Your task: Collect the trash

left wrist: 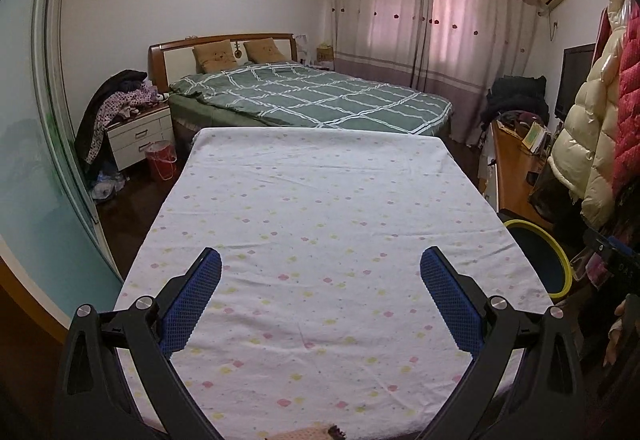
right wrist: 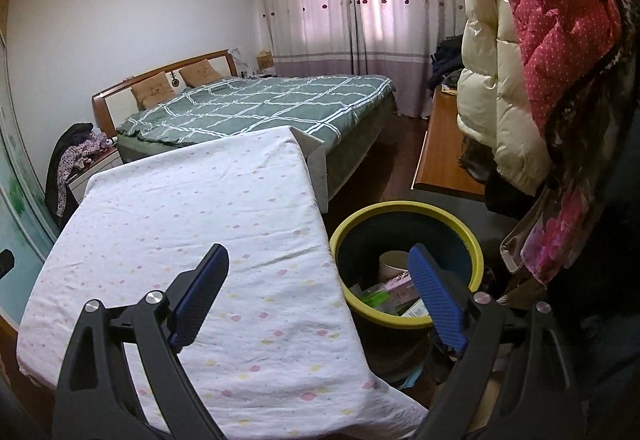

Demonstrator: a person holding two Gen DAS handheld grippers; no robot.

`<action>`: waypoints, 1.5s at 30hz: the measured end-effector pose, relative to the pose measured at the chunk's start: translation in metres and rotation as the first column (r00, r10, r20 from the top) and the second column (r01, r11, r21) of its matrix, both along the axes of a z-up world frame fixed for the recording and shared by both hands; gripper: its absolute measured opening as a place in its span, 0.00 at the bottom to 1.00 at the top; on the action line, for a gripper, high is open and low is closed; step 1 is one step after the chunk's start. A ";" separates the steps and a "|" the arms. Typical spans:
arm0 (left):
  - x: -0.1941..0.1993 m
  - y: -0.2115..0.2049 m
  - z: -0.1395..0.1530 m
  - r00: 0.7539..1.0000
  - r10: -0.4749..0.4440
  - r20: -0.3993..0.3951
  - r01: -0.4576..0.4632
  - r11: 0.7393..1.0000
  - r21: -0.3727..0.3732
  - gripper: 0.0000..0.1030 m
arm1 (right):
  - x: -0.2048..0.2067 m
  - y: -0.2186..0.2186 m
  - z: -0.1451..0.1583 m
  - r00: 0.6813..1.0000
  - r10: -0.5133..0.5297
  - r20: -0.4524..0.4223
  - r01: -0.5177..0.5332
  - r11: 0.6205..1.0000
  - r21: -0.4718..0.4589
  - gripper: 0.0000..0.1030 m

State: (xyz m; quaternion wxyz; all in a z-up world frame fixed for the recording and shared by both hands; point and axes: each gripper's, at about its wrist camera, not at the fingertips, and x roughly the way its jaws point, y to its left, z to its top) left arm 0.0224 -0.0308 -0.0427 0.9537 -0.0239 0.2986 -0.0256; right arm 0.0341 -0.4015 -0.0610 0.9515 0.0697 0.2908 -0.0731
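A dark bin with a yellow rim (right wrist: 404, 210) stands on the floor right of the table and holds several pieces of trash (right wrist: 394, 290), boxes and a paper roll. It also shows in the left wrist view (left wrist: 558, 248). The table is covered with a white floral cloth (left wrist: 320, 220), also seen in the right wrist view (right wrist: 180, 220). My left gripper (left wrist: 320, 260) is open and empty above the cloth. My right gripper (right wrist: 318, 260) is open and empty over the table's right edge, its right finger (right wrist: 436, 296) in front of the bin.
A bed with a green checked quilt (left wrist: 312, 96) lies beyond the table. A nightstand piled with clothes (left wrist: 136, 128) and a red bin (left wrist: 160, 160) stand at the left. Hanging coats (right wrist: 520, 80) and a wooden desk (right wrist: 440, 148) are at the right.
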 end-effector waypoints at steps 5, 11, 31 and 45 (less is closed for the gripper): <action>0.002 -0.001 0.000 1.000 -0.002 -0.002 0.002 1.000 0.001 0.95 | 0.002 0.003 0.000 1.000 0.006 -0.003 -0.006 1.000 -0.003 0.84; 0.001 -0.002 0.000 1.000 0.003 0.002 -0.003 1.000 0.004 0.95 | 0.003 0.005 -0.001 1.000 0.007 -0.006 -0.007 1.000 -0.002 0.84; 0.002 -0.005 -0.003 1.000 0.004 -0.006 -0.004 1.000 0.005 0.95 | 0.004 0.005 -0.003 1.000 0.010 -0.009 -0.010 1.000 0.000 0.85; 0.002 -0.005 -0.003 1.000 0.005 -0.007 -0.005 1.000 0.006 0.95 | 0.004 0.005 -0.003 1.000 0.010 -0.010 -0.010 1.000 0.001 0.85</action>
